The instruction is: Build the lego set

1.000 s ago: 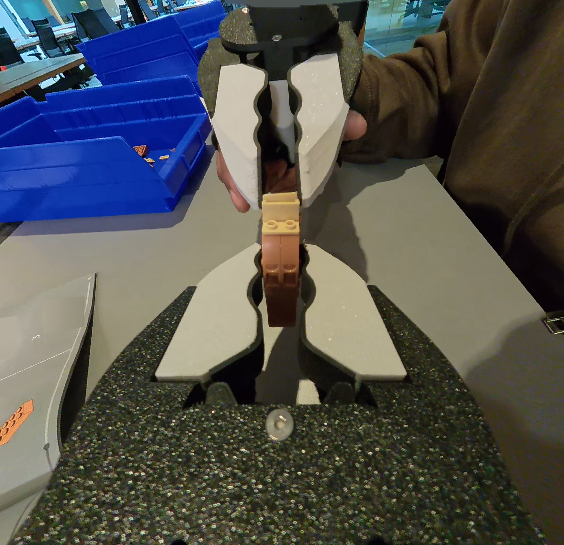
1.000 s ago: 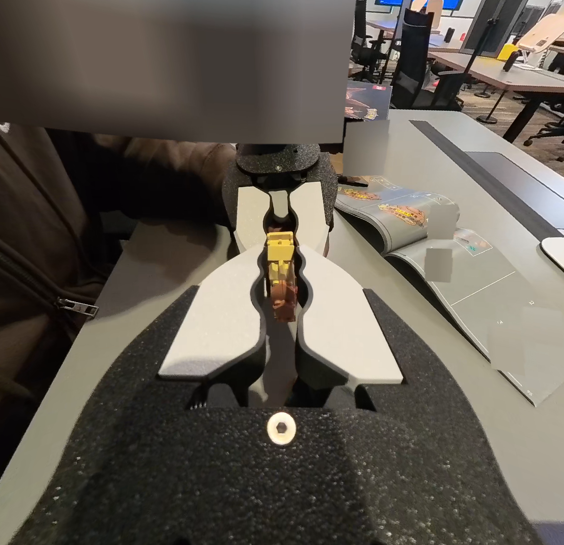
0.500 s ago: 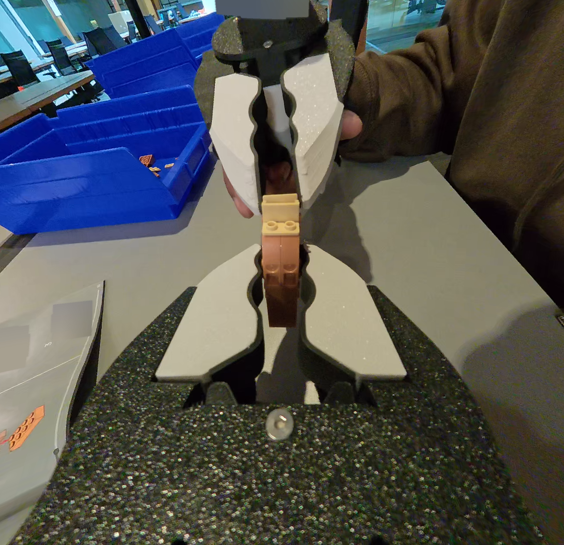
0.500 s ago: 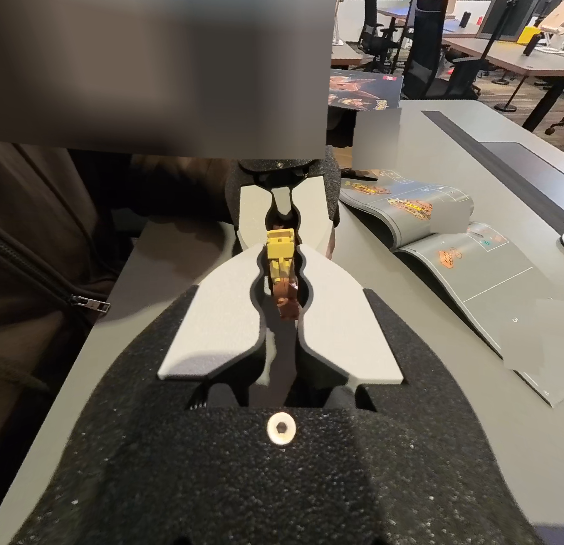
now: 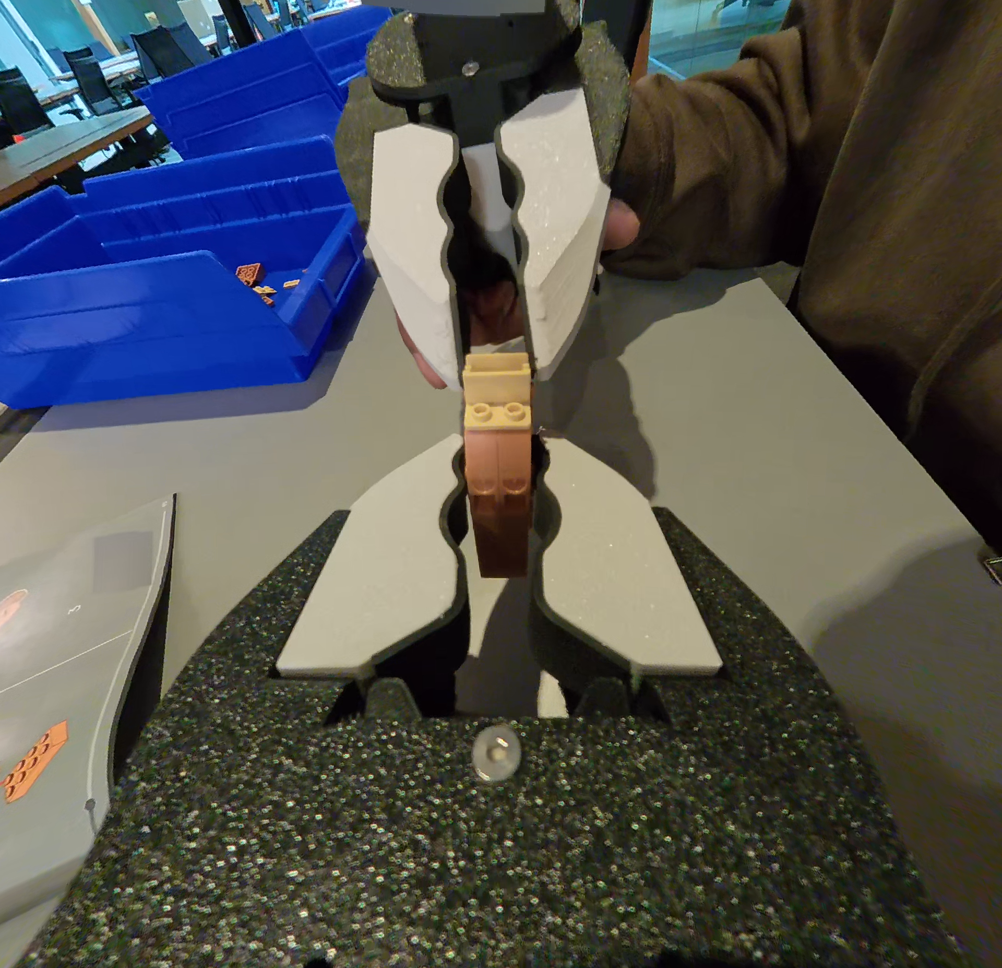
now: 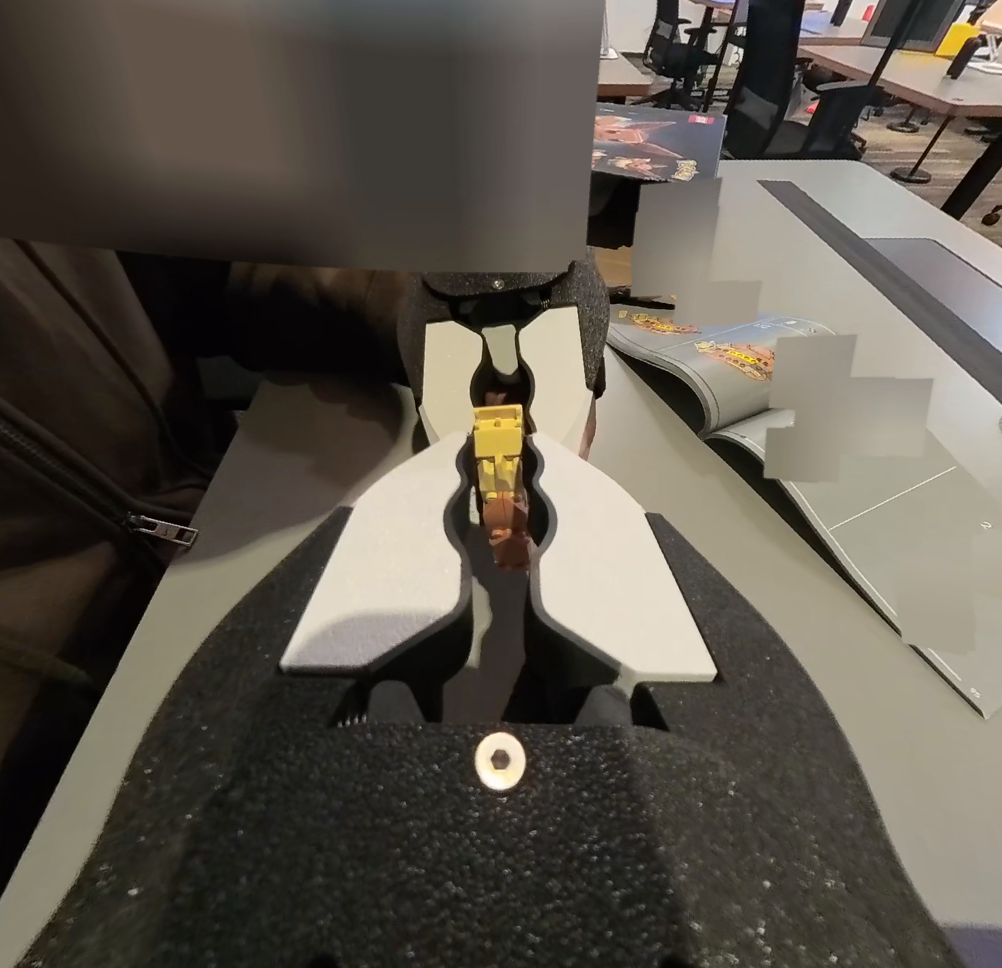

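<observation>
A small Lego assembly is held in the air between both grippers, above the grey table (image 5: 759,399). Its tan brick (image 5: 496,399) has two studs showing and sits on a brown rounded piece (image 5: 499,508). My left gripper (image 5: 499,454) is shut on the brown piece. My right gripper (image 5: 496,367) faces it, tips at the tan brick's far end. In the right wrist view my right gripper (image 6: 499,443) is shut on the tan brick (image 6: 498,437), with the brown piece (image 6: 507,535) hanging below. The left gripper (image 6: 501,399) sits just behind it.
Blue bins (image 5: 162,302) stand at the table's far left, one holding a few small brown pieces (image 5: 255,277). An open instruction booklet (image 6: 813,454) lies beside the grippers and also shows in the left wrist view (image 5: 54,671). A Lego box (image 6: 650,139) stands behind. A brown sleeve (image 5: 813,182) is close. Less than 4 cm separates the two grippers' tips.
Both grippers have shifted slightly together with the assembly, so the bins and booklet sit a little differently in view. Both grips are unchanged.
</observation>
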Demonstrator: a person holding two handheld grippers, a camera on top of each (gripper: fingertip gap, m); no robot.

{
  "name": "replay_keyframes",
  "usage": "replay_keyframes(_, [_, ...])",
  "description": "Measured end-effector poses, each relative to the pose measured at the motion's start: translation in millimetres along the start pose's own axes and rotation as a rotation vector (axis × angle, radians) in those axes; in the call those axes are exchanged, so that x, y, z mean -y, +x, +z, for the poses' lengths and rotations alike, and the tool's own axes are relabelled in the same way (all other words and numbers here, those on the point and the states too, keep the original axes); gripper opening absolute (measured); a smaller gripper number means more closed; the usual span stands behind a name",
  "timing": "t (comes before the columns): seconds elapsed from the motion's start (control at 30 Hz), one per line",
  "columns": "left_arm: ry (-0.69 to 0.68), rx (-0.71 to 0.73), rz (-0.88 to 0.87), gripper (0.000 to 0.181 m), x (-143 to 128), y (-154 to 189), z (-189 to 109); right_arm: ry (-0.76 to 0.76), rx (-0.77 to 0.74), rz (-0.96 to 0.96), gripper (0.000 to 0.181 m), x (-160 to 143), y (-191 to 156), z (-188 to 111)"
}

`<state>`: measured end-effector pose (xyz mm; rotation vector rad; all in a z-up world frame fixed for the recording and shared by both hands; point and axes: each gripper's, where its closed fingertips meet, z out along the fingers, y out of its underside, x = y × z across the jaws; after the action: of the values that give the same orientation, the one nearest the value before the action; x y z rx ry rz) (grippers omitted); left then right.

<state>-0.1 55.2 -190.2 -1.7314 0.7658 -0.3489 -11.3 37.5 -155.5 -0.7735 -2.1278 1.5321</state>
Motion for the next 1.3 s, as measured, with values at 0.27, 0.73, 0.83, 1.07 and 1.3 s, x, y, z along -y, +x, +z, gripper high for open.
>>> replay_keyframes(0.27, [-0.055,0.014,0.045,0.020,-3.8,1.3,1.7,-0.014,0.048,0.089,0.017,-3.7,-1.9,0.9])
replay_keyframes(0.73, [-0.072,0.028,0.047,0.020,-4.3,0.2,2.3,-0.013,0.058,0.135,0.017,-3.8,-1.1,1.3])
replay_keyframes(0.83, [-0.069,0.029,0.046,0.020,-4.1,0.1,2.1,-0.009,0.053,0.120,0.017,-3.3,-1.1,1.5])
replay_keyframes(1.07, [-0.044,0.019,0.048,0.020,-1.1,2.1,2.4,0.021,0.060,0.070,0.017,-0.9,-3.9,0.2])
replay_keyframes(1.3, [-0.015,0.003,0.037,0.021,1.9,4.2,2.4,0.031,0.062,0.064,0.018,1.1,-5.5,0.1])
